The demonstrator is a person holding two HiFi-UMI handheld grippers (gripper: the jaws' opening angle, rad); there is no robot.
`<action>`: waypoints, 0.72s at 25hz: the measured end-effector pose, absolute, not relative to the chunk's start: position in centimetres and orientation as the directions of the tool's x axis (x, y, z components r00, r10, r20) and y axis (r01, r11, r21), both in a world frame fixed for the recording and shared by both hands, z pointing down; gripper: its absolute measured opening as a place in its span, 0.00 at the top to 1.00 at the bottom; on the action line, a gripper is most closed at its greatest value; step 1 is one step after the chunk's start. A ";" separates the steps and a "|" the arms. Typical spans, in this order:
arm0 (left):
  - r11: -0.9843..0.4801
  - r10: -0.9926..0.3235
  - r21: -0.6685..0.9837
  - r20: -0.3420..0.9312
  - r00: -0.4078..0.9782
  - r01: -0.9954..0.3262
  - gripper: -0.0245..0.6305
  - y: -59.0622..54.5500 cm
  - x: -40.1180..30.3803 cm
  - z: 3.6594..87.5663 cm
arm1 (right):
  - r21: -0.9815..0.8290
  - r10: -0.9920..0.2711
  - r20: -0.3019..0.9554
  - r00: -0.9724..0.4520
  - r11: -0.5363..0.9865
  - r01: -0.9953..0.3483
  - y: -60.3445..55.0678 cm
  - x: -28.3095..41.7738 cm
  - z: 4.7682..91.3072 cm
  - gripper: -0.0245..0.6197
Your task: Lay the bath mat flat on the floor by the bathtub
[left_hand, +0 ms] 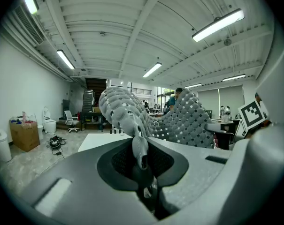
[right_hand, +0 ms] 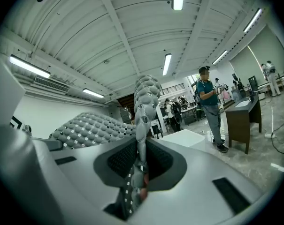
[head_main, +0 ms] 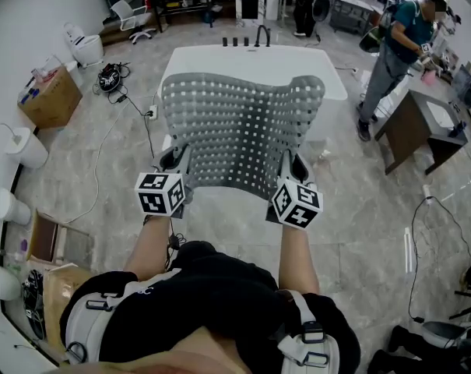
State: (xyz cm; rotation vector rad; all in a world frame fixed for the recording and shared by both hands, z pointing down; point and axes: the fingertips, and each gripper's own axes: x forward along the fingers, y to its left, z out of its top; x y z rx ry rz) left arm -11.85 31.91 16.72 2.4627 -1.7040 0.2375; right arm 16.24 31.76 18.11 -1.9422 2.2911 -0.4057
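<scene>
— Bath mat [head_main: 239, 135] of grey rubber, studded and pierced with rows of square holes: where is it?

— Held up in the air before me, spread as a sheet between my two claws. Its near edge is at my hands. Its far edge rises in front of the white rectangular bathtub [head_main: 219, 57] and covers the tub's near side in the head view. The far right corner curls over. The whole sheet hangs above the pale grey marbled floor [head_main: 103, 162], not laid on it.

— State of the left claw?

— My left gripper [left_hand: 142, 156] has its jaws closed almost together on the mat's near left corner. A fold of the rubber stands upright between the pads and fans out beyond them.

— And the right?

— My right gripper [right_hand: 141, 162] does likewise. Its jaws are nearly together, pinching the near right corner, with a narrow strip of mat rising straight out of the gap.

— Surroundings?

— A person in a teal shirt [head_main: 402, 41] stands at the right beside a dark brown cabinet [head_main: 410, 131], apart from the tub. A brown cardboard box [head_main: 52, 100] sits on the floor at the left, near the wall.
</scene>
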 end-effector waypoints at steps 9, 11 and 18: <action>-0.343 -0.916 0.028 0.213 0.341 -0.939 0.90 31.6 -9.9 18.0 | -0.270 -0.980 0.083 -0.181 0.153 -0.951 31.6 18.1 18.7 0.88; -0.342 -0.917 0.032 0.209 0.341 -0.939 0.90 31.2 -9.9 18.2 | -0.268 -0.981 0.079 -0.177 0.151 -0.952 31.4 18.1 18.9 0.88; -0.354 -0.914 0.038 0.198 0.354 -0.935 0.90 29.7 -8.7 18.5 | -0.267 -0.982 0.076 -0.170 0.145 -0.953 30.2 19.3 19.4 0.88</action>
